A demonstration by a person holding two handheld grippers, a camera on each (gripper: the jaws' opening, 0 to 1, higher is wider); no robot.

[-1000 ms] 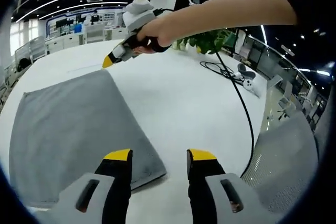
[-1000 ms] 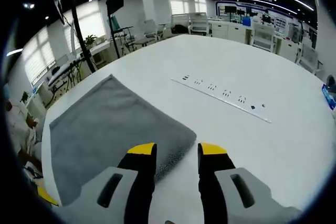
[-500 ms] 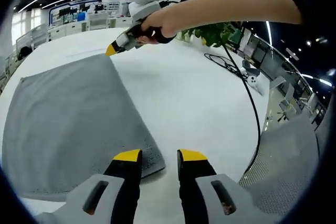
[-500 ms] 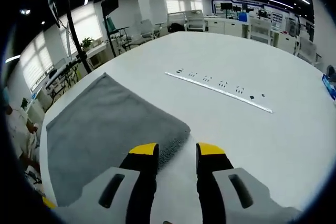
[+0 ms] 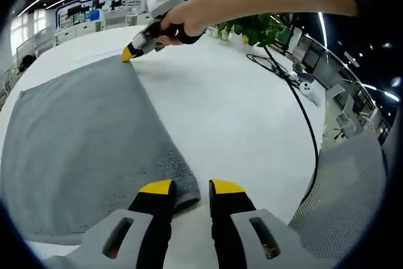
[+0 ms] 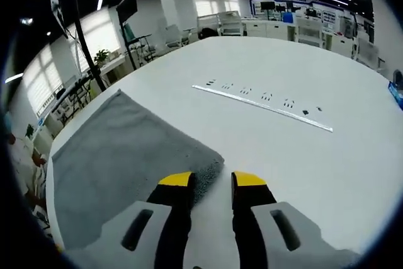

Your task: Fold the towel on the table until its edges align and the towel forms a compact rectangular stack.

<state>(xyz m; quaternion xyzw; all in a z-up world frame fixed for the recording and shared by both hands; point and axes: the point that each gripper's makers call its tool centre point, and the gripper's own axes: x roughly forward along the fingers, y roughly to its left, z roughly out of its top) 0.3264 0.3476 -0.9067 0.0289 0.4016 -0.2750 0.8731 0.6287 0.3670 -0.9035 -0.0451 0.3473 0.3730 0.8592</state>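
Nearest in the left gripper view, left gripper (image 5: 191, 187) low over the near right corner of the towel (image 5: 82, 137), jaws narrowly parted and straddling that corner, nothing pinched yet as far as can be told. Likewise in the right gripper view, right gripper (image 6: 211, 179) down at another corner of the towel (image 6: 119, 155), jaws narrowly parted with the corner just at the left tip, no cloth clearly clamped. Grey towel spread flat and single-layered on the white worktop (image 5: 239, 111), one long edge running from one gripper to the other. Farther off in the left gripper view, the right gripper (image 5: 135, 48) held in a hand (image 5: 173, 26) at the far corner of that same edge. Beyond that, a black cable (image 5: 296, 111) trailing across the worktop, well apart from the towel; in the right gripper view, a thin strip (image 6: 261, 100) set in the worktop past the cloth. Judged step: taking hold of two corners before the first fold, no fold made yet. Next move likely to call for closing both jaws on the corners, lifting together, and carrying that edge across to meet the opposite one squarely.
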